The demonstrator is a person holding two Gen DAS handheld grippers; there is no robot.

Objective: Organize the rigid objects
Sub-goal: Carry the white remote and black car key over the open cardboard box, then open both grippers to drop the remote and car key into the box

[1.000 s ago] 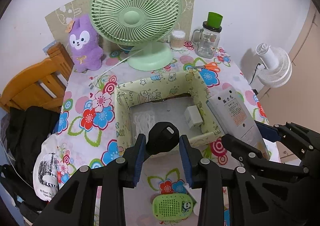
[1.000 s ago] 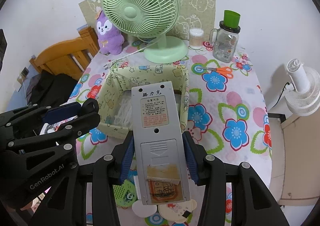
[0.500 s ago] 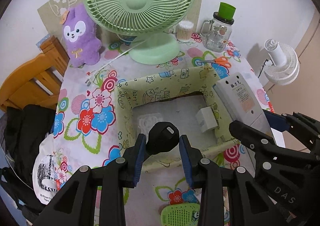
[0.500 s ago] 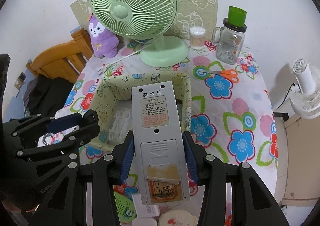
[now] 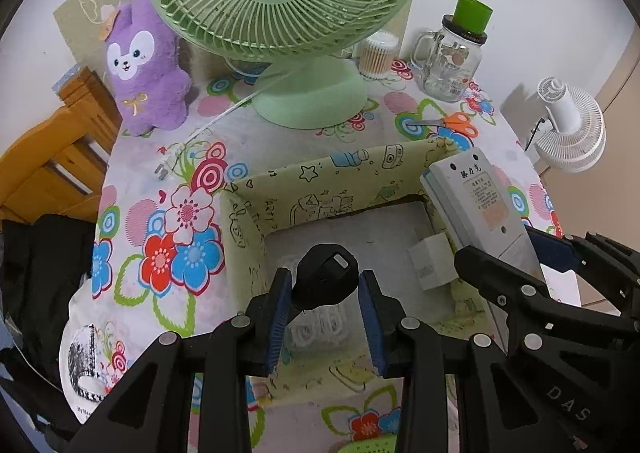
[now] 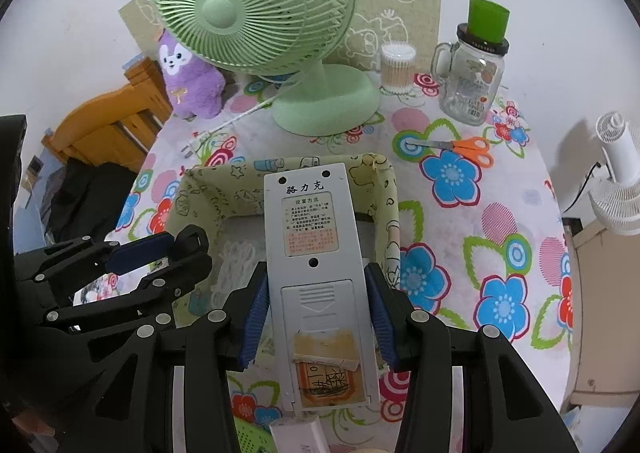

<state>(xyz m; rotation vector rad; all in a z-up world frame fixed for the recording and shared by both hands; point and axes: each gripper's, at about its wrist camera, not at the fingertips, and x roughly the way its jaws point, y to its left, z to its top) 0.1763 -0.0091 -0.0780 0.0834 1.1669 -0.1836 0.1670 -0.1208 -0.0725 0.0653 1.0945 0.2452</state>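
A pale green fabric box (image 5: 304,189) with cartoon prints sits in the middle of the flowered table; its rim (image 6: 384,177) also shows in the right wrist view. My left gripper (image 5: 325,303) is shut on a black key fob (image 5: 326,279) and hangs over the box's near left part. My right gripper (image 6: 316,303) is shut on a grey remote control (image 6: 312,249), back side up, tilted over the box's right wall; the remote (image 5: 480,205) shows in the left wrist view too. Inside the box lie a white adapter (image 5: 430,261) and a white coiled cable (image 5: 320,327).
A green desk fan (image 5: 288,5), a purple plush toy (image 5: 144,65), a cotton swab jar (image 6: 396,67), a glass jar with green cap (image 6: 474,69) and orange scissors (image 6: 468,147) stand at the back. A green mesh case (image 5: 368,447) lies in front. A wooden chair (image 5: 48,169) stands left.
Both grippers have moved forward and down over the box, so the box, fan and plush look larger and nearer. The grips on the key fob and the remote are unchanged.
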